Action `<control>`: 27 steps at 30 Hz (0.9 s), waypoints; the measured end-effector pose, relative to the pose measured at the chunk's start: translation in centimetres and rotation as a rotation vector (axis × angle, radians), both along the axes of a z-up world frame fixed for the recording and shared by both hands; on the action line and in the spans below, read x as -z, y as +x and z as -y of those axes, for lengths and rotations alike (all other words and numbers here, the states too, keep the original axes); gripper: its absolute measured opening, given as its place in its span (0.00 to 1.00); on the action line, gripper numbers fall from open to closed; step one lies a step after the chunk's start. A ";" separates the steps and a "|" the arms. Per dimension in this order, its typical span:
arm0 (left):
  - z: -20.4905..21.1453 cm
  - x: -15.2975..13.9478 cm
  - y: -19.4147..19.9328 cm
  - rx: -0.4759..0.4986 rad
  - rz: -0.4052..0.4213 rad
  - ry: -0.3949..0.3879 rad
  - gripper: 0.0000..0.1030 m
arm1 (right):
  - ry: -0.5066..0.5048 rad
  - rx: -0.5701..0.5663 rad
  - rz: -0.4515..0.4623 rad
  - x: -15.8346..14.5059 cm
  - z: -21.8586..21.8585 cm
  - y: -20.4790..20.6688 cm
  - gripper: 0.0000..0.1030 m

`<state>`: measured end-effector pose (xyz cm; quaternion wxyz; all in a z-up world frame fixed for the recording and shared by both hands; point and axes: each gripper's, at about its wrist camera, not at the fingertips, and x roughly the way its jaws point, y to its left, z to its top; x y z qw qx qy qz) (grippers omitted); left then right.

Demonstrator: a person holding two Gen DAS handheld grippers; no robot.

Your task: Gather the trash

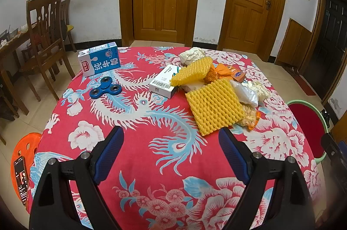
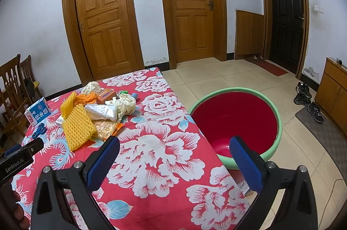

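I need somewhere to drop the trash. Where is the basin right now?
The red basin with the green rim sits on the floor off the table's right edge, in the right wrist view; the left view shows only its edge.

This is a room in someone's home. Two brown wooden panel doors (image 2: 104,19) stand in white walls, dark wooden dining chairs (image 1: 46,34) wait by the side, black sneakers (image 2: 308,99) lie on the pale tiled floor (image 2: 227,78), and a red flowered tablecloth (image 1: 141,143) covers the table.
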<state>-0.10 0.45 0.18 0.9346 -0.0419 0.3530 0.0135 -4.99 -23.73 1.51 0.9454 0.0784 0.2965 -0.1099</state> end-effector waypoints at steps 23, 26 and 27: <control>0.0 0.0 0.0 0.000 0.000 -0.001 0.86 | 0.004 0.002 -0.001 -0.1 -0.1 -0.1 1.00; -0.3 -0.1 0.0 0.000 0.000 -0.001 0.87 | 0.002 0.002 0.000 -0.1 -0.1 -0.1 1.00; -0.3 -0.1 -0.1 0.001 0.000 -0.001 0.87 | 0.002 0.002 0.000 -0.1 -0.1 -0.1 1.00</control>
